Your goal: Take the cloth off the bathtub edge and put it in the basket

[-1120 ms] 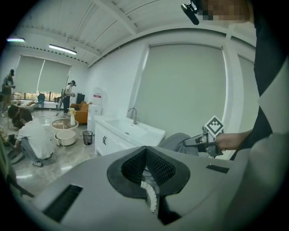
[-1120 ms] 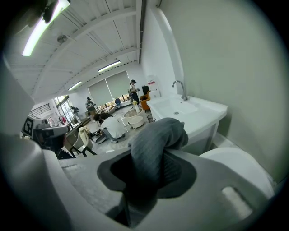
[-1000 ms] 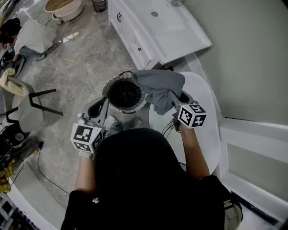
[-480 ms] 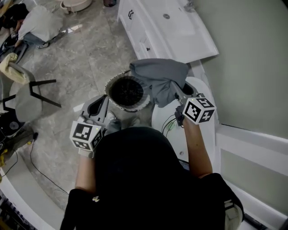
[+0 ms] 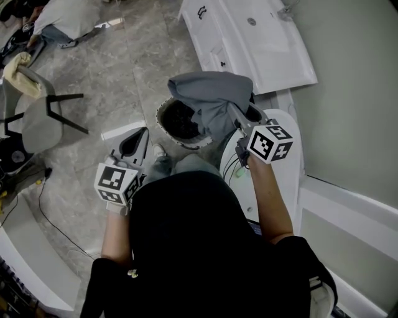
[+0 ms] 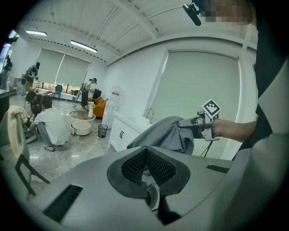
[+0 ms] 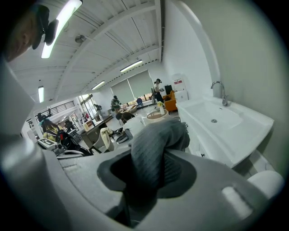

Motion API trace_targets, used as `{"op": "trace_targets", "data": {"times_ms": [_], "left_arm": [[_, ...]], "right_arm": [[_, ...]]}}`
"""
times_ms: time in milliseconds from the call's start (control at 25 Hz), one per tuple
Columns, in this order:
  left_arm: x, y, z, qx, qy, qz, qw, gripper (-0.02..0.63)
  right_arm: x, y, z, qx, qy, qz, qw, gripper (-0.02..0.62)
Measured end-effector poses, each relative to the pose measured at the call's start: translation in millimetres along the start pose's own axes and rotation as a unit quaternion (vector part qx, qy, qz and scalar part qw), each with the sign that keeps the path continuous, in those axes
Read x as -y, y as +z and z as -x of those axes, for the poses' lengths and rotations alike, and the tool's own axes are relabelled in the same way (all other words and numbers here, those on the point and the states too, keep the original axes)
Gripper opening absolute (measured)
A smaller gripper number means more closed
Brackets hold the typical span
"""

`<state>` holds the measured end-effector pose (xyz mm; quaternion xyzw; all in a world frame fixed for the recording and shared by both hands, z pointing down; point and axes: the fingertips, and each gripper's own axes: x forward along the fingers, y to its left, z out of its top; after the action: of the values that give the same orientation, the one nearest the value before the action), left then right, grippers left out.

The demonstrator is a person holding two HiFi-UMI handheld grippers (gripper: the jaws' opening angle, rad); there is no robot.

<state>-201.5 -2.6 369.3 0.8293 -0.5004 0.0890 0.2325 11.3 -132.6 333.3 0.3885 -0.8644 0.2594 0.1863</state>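
Note:
The grey cloth (image 5: pixel 211 99) hangs bunched from my right gripper (image 5: pixel 241 119), which is shut on it. It droops over the right part of the round basket (image 5: pixel 166 110), whose dark inside shows to the left. In the right gripper view the cloth (image 7: pixel 153 149) fills the space between the jaws of that gripper (image 7: pixel 144 182). The white bathtub (image 5: pixel 283 168) lies under my right arm. My left gripper (image 5: pixel 133 144) is held low, left of the basket, shut and holding nothing. From the left gripper (image 6: pixel 149 182) view, the cloth (image 6: pixel 162 135) hangs from the right gripper (image 6: pixel 188 123).
A white vanity with a sink (image 5: pixel 249 37) stands beyond the basket. A chair (image 5: pixel 37 115) with a towel and a crouching person (image 5: pixel 62 18) are at the far left. Cables (image 5: pixel 43 205) run over the grey tiled floor. A white strip (image 5: pixel 121 130) lies by the basket.
My right gripper has carried the cloth left and forward, so it now covers the basket's right side. The left gripper has barely moved.

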Motion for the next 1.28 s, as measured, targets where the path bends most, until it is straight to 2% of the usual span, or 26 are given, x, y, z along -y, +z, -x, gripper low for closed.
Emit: {"op": "trace_targets", "data": {"times_ms": [200, 560, 1080, 1280], "left_arm": [[-11, -9, 7, -0.01, 0.014, 0.013, 0.9998, 0.012], [-16, -23, 1, -0.029, 0.04, 0.035, 0.9982, 0.012], [-21, -91, -14, -0.086, 0.077, 0.073, 0.9906, 0.012], [-22, -111, -14, -0.1, 0.093, 0.081, 0.9873, 0.012]], "right_arm": [[-15, -16, -34, -0.025, 0.024, 0.001, 0.999, 0.121], [-14, -67, -92, -0.082, 0.058, 0.0, 0.995, 0.121], [42, -192, -150, -0.177, 0.052, -0.007, 0.983, 0.123], [61, -245, -173, -0.212, 0.05, 0.011, 0.976, 0.123]]}}
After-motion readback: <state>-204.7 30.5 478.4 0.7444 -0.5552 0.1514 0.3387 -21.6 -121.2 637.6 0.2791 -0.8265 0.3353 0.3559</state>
